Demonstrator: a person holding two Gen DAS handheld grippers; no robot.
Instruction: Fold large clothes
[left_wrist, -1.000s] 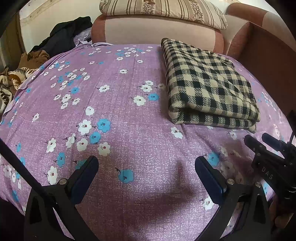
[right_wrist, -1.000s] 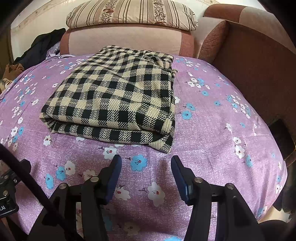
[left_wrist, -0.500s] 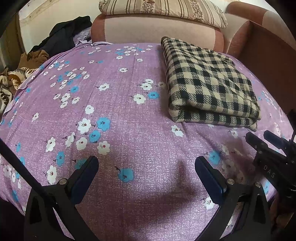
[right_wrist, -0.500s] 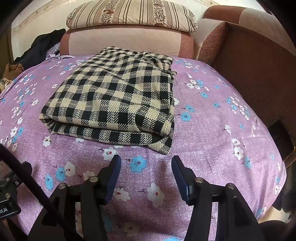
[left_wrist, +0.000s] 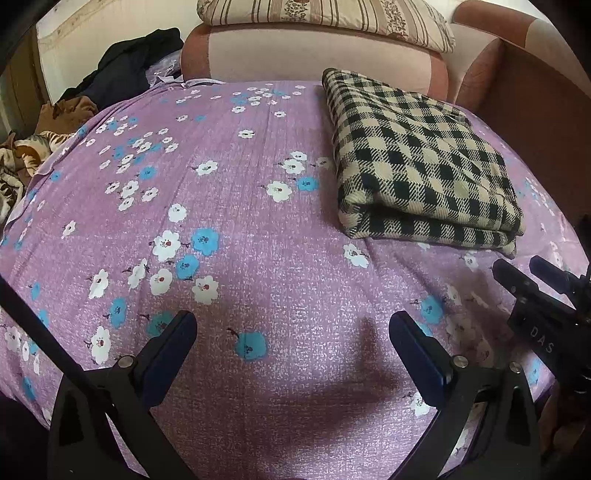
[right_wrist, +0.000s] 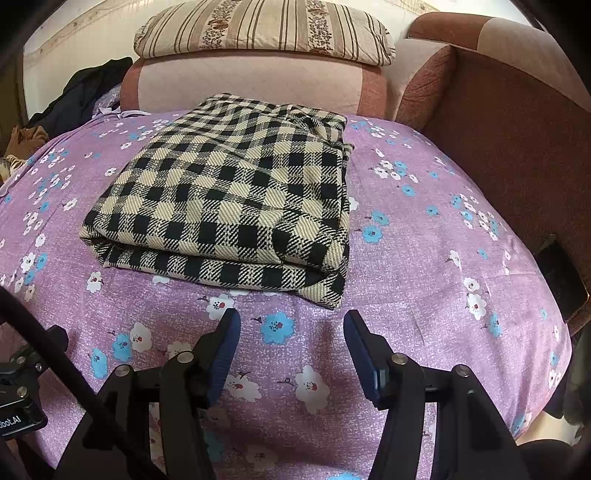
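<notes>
A black-and-cream checked garment (right_wrist: 236, 199) lies folded into a thick rectangle on the purple flowered bedspread (right_wrist: 424, 266). In the left wrist view the same folded garment (left_wrist: 417, 166) sits at the upper right. My right gripper (right_wrist: 291, 321) hovers over the bedspread just short of the fold's near edge, jaws apart with nothing between them. Over bare bedspread (left_wrist: 240, 229), left of the garment, my left gripper (left_wrist: 291, 325) stands wide open and empty. The right gripper's fingertips (left_wrist: 517, 277) show at the right edge of the left wrist view.
A striped pillow (right_wrist: 266, 29) rests on the pink-and-brown headboard cushion (right_wrist: 251, 85) at the far end. A brown upholstered side panel (right_wrist: 517, 147) borders the bed on the right. Dark and brown clothes (left_wrist: 110, 85) are heaped at the far left.
The right gripper's jaws have spread very slightly. Neither hand has shifted, and the folded garment lies as before.
</notes>
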